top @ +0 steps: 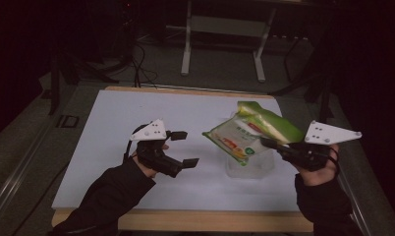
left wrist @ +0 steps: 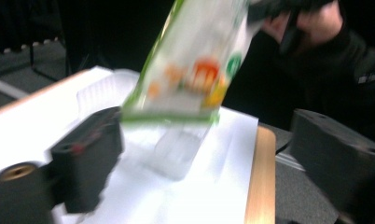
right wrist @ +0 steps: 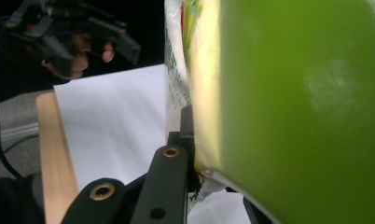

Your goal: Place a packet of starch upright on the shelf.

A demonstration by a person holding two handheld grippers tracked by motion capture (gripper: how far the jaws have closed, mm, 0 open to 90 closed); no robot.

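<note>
A green and white snack bag (top: 249, 132) hangs tilted above the table's right half, and my right gripper (top: 267, 143) is shut on its lower right edge. In the right gripper view the bag's green side (right wrist: 297, 107) looms close, pinched beside the black jaw at my right gripper (right wrist: 191, 140). A clear plastic container (top: 249, 166) stands on the white surface right under the bag. My left gripper (top: 185, 148) hovers open to the left of the bag, with nothing between its jaws. In the left gripper view the bag (left wrist: 190, 60) hangs over the container (left wrist: 176, 149), beyond my left gripper (left wrist: 209, 163).
The white sheet (top: 136, 123) covers a wooden table whose front edge (top: 185, 220) runs along the bottom. A metal table frame (top: 222, 34) and cables (top: 141, 64) lie on the dark floor behind. The person's right hand (left wrist: 316, 21) is at the top of the left gripper view.
</note>
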